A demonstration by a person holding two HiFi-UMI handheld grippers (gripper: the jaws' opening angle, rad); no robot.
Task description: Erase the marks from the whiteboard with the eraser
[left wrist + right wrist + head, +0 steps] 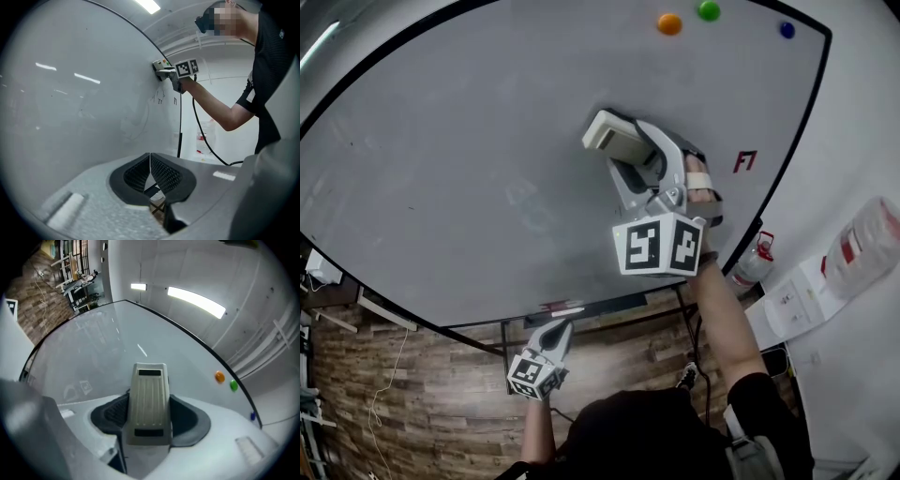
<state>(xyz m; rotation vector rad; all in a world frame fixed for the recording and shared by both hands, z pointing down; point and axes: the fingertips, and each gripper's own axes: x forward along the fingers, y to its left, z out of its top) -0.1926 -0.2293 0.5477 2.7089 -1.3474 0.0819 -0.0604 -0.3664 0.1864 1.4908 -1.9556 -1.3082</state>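
Observation:
A beige eraser (614, 139) is pressed against the whiteboard (441, 141) right of its middle, and my right gripper (630, 155) is shut on it. In the right gripper view the eraser (150, 401) stands between the two dark pads, its ribbed back toward the camera. Faint grey marks (525, 202) show on the board left of the eraser; they appear as small sketches (77, 389) in the right gripper view. My left gripper (555, 336) hangs low by the board's bottom edge, shut with nothing in it, its pads (161, 173) meeting at the tips.
Orange (669, 23), green (709, 10) and blue (787, 30) magnets sit at the board's top right. A marker tray (581, 307) runs along the bottom edge. A red fire extinguisher (753, 262) stands by the wall at right. The floor (412, 403) is wood-patterned.

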